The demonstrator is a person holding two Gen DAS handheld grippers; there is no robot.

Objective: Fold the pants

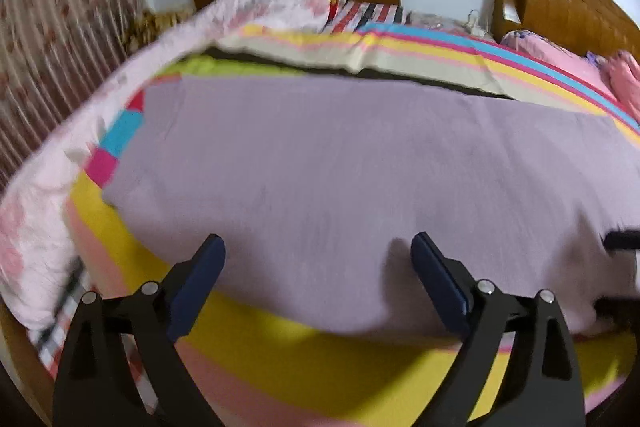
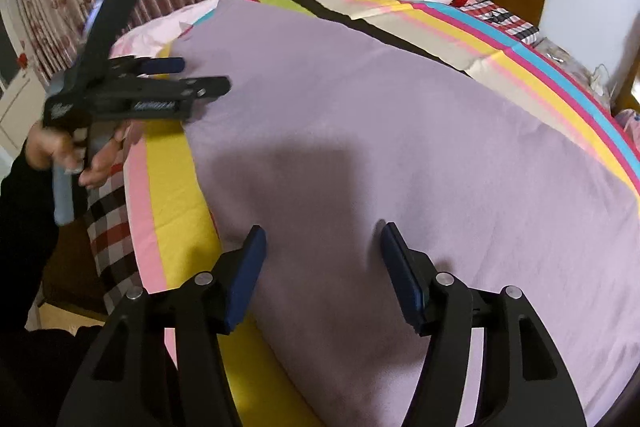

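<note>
Fingers apart above pants

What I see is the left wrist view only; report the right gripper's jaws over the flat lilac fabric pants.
Observer: The right gripper stands open over the flat lilac fabric pants, holding nothing.
Operator: Now place my left gripper from your side.
Observer: The left gripper is at the pants' left edge, near the yellow band of the striped bedsheet.
Operator: Say what holds it.
Observer: A bare hand from a dark sleeve grips its handle.
</note>
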